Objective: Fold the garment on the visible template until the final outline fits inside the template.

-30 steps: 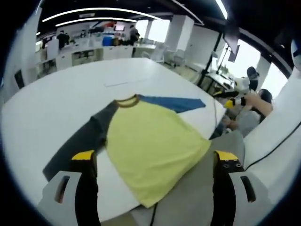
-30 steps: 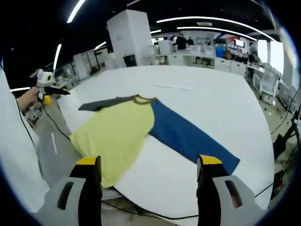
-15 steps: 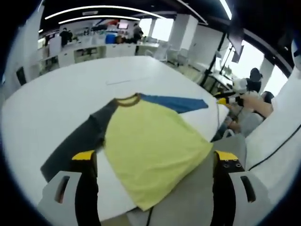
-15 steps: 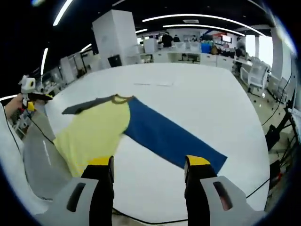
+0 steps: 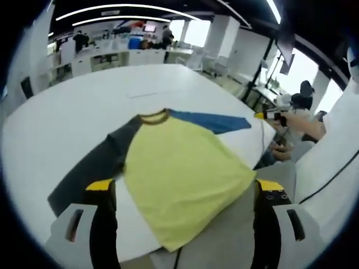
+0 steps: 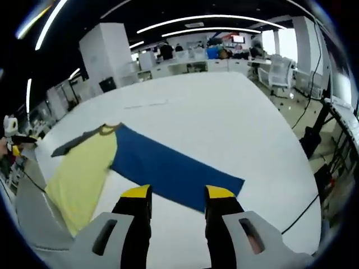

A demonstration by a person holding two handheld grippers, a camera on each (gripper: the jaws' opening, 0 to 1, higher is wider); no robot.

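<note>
A wide white tabletop (image 5: 67, 112) stands in an open office with long ceiling light strips (image 6: 185, 25), white pillars and desks along the far wall. A long-sleeved garment (image 5: 179, 168) lies flat on the tabletop near its front edge: yellow body, one dark grey sleeve (image 5: 95, 168), one blue sleeve (image 6: 168, 171), a brown collar.

In the left gripper view, the left gripper (image 5: 182, 188) hovers over the garment's hem with its jaws spread wide and nothing between them; the yellow body lies between and ahead of the jaws.

In the right gripper view, the right gripper (image 6: 179, 195) hangs just above the blue sleeve's cuff end, jaws narrowly parted and empty.

A black cable (image 6: 305, 207) crosses the tabletop's right corner. A thin template line (image 6: 146, 105) lies well beyond the collar.
</note>
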